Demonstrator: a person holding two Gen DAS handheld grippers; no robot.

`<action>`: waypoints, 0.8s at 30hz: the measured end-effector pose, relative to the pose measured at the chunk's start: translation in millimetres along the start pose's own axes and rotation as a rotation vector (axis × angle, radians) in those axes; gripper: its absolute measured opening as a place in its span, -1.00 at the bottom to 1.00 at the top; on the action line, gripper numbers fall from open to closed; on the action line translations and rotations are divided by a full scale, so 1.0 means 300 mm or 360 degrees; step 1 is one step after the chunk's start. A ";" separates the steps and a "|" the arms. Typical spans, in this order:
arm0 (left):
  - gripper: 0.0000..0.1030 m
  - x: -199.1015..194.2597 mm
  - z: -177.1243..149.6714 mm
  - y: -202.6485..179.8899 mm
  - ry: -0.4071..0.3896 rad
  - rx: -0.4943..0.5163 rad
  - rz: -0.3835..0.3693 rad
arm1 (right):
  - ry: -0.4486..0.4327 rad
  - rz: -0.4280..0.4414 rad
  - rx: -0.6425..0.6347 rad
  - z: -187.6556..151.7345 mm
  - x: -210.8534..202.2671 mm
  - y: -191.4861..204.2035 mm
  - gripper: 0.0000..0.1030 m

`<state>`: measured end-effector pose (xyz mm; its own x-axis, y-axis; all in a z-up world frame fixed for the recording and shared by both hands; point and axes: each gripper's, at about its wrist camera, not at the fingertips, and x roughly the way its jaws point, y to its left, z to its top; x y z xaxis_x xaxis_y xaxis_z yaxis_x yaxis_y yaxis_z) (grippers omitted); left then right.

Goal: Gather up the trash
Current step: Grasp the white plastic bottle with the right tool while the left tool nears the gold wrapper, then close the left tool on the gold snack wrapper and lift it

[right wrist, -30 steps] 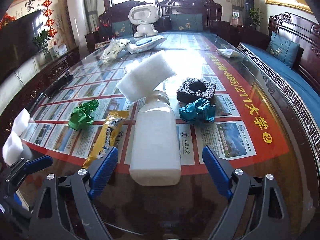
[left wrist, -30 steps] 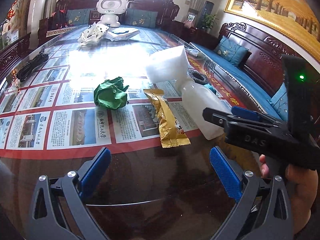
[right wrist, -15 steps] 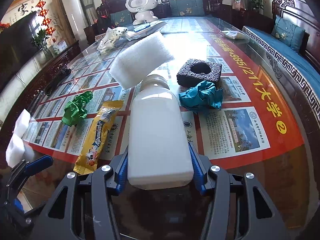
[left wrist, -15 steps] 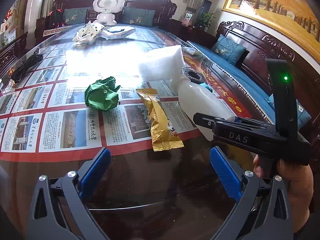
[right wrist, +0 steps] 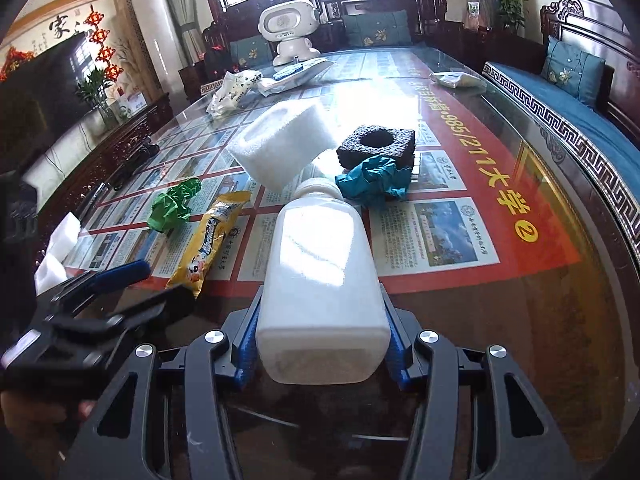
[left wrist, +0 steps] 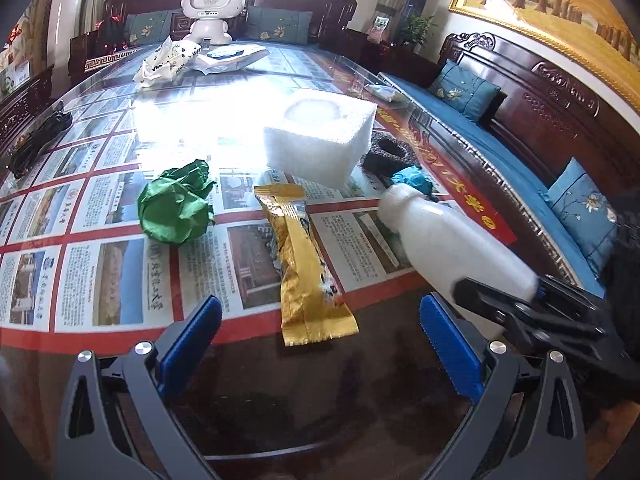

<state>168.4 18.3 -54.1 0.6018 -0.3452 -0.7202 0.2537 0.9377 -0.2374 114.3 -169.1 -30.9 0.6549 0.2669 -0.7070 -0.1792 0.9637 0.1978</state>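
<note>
My right gripper point(right wrist: 322, 344) is shut on the base of a white plastic bottle point(right wrist: 324, 264), whose cap points away over the table. The left wrist view shows this bottle point(left wrist: 448, 240) at the right, held by the right gripper point(left wrist: 532, 304). My left gripper point(left wrist: 320, 320) stands open just short of the near end of a gold snack wrapper point(left wrist: 304, 264), with nothing between its fingers. A crumpled green paper point(left wrist: 176, 208) lies left of the wrapper. Beyond the bottle are a white foam block point(right wrist: 284, 144), a black foam piece with a hole point(right wrist: 376, 144) and a teal paper wad point(right wrist: 372, 184).
The glass table top point(right wrist: 500, 320) covers printed sheets. At the far end stand a white toy robot point(left wrist: 208, 12), a crumpled white bag point(left wrist: 164, 60) and flat packets. A black cable point(left wrist: 36, 140) lies at the left edge. A dark wooden sofa point(left wrist: 520, 128) runs along the right.
My right gripper moved forward around the bottle and shut on its base. The left gripper drew nearer to the gold wrapper and stayed open.
</note>
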 end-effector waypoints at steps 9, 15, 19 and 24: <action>0.85 0.093 0.056 -0.032 0.0048 0.0007 0.0045 | -0.0056 0.0010 0.0014 -0.010 -0.051 -0.049 -0.04; 0.01 0.097 0.063 -0.028 0.0064 -0.0015 0.0042 | -0.0067 0.0028 0.0005 -0.019 -0.055 -0.057 -0.04; -0.24 0.088 0.059 -0.018 0.0067 -0.0032 -0.0016 | -0.0075 0.0047 0.0014 -0.025 -0.061 -0.060 -0.04; -0.44 0.070 0.043 -0.021 0.0052 -0.0046 -0.0061 | -0.0080 0.0050 0.0019 -0.029 -0.070 -0.061 -0.04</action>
<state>189.3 4.7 -59.3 0.5666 -0.3801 -0.7311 0.2542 0.9246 -0.2837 97.2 -192.2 -25.5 0.6852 0.2965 -0.6653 -0.1917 0.9546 0.2280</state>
